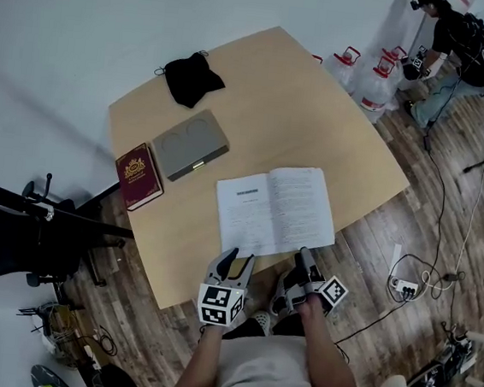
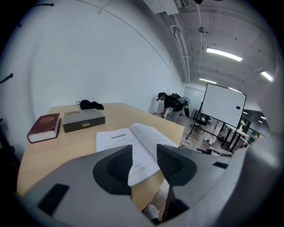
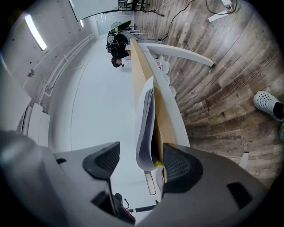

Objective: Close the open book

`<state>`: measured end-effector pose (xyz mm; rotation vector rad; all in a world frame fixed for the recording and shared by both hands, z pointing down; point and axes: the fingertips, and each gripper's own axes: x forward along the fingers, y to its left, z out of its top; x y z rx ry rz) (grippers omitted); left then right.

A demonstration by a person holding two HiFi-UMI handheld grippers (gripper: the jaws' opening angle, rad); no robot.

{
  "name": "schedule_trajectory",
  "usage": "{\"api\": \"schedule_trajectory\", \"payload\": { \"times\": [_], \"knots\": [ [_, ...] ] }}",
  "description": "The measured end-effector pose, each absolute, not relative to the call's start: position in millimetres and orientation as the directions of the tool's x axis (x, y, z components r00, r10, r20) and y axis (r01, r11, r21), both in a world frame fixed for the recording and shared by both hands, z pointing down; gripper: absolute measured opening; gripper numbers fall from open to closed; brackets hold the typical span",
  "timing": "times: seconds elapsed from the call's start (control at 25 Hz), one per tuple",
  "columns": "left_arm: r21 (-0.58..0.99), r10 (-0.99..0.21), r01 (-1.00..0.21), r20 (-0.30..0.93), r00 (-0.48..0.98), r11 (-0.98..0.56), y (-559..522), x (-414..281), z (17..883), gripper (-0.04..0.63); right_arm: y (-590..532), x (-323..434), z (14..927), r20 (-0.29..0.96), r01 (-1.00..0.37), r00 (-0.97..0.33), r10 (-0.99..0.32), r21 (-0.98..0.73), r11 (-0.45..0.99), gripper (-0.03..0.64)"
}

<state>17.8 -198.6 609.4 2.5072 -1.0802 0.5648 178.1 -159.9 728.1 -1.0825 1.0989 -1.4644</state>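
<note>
Left gripper (image 2: 144, 153): jaws part open, holding nothing; a corner of the open book (image 1: 275, 209) shows through the gap. Right gripper (image 3: 141, 155): rolled sideways, jaws part open, book's page edge in the gap, not clamped. Book lies flat at the 5 o'clock edge of the table (image 1: 262, 87). From the book: maroon book (image 1: 138, 176) at 9 o'clock, grey box (image 1: 189, 144) at 10, black cloth (image 1: 192, 78) at 11.

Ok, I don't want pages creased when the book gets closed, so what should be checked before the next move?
1. Open book lies on table, both pages showing: ok.
2. Right gripper jaws apart, right-hand page edge between them: ok.
3. Table edge clear of those jaws: cannot tell.
4. Left gripper open, holding nothing: ok.
5. Red book and grey box apart from left page: ok.
</note>
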Motion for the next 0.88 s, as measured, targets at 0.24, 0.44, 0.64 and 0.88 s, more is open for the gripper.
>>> {"api": "schedule_trajectory", "payload": {
  "times": [0.24,0.44,0.64,0.88],
  "knots": [
    [0.158,-0.622,-0.766,0.494,0.607,-0.623,-206.3,7.8,609.6,0.181,-162.7,180.5,728.0,0.115,0.214,-0.130,-0.985,-0.967,-0.141,0.304],
    [0.160,-0.623,-0.769,0.496,0.605,-0.619,-206.7,9.0,612.2,0.181,-162.9,179.8,727.1,0.132,0.234,-0.125,-0.983,-0.959,-0.158,0.318],
    [0.158,-0.612,-0.759,0.500,0.613,-0.631,-204.6,12.6,615.0,0.181,-164.2,180.5,727.7,0.126,0.227,-0.132,-0.983,-0.962,-0.154,0.314],
    [0.160,-0.608,-0.759,0.506,0.612,-0.632,-204.3,11.3,617.7,0.181,-167.4,180.5,723.5,0.116,0.213,-0.139,-0.983,-0.966,-0.144,0.314]
  ]
}}
